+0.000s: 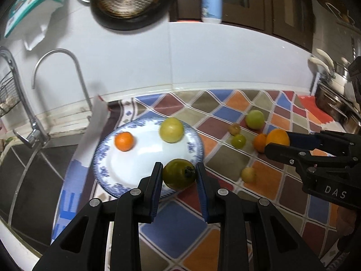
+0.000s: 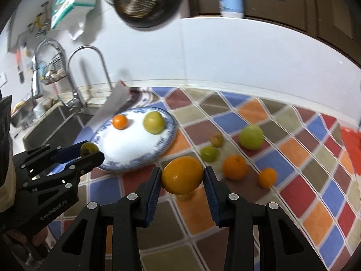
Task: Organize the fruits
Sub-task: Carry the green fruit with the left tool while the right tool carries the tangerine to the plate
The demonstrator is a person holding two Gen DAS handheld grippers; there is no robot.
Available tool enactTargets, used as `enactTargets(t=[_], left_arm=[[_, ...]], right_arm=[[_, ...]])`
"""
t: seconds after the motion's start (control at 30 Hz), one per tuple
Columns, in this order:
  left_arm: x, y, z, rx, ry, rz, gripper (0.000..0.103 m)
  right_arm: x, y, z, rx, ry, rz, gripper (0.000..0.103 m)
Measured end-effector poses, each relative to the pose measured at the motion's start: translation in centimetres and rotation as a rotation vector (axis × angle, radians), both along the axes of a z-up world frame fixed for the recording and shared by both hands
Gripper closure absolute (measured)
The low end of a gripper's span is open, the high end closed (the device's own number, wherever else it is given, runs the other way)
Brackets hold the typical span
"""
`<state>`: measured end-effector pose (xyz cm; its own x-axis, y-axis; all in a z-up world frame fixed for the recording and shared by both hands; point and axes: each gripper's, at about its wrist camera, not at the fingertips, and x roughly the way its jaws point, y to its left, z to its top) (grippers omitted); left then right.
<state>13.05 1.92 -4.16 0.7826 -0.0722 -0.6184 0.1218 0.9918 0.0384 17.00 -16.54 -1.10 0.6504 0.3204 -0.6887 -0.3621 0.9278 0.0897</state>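
While both grippers held fruit, a plate (image 1: 194, 140) sat on the checked cloth (image 1: 225, 158).
Left gripper (image 1: 179, 174) clasped a green tomato (image 1: 178, 176) over the plate's near rim; right gripper (image 2: 182, 178) clasped an orange (image 2: 182, 175) above the cloth.

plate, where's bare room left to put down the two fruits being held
The plate is bare across its white middle and near half, below the small orange and yellow-green fruit. The left claw holds a dark green fruit over its near rim. Crowded: the loose fruits on the cloth.
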Motion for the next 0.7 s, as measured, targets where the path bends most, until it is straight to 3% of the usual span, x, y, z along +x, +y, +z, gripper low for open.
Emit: enactTargets(t=[0.37,0.7], left_arm=[[1.8,3.6,-0.1,0.032,-0.008,0.084,0.074],[5.4,6.4,-1.7,0.012,0.064,0.111,0.074]], right_arm=[[3.6,5.4,0.0,-0.012,-0.018,0.142,0.064],[7.0,9.4,-1.0,-0.007,0.028,0.212,0.064]])
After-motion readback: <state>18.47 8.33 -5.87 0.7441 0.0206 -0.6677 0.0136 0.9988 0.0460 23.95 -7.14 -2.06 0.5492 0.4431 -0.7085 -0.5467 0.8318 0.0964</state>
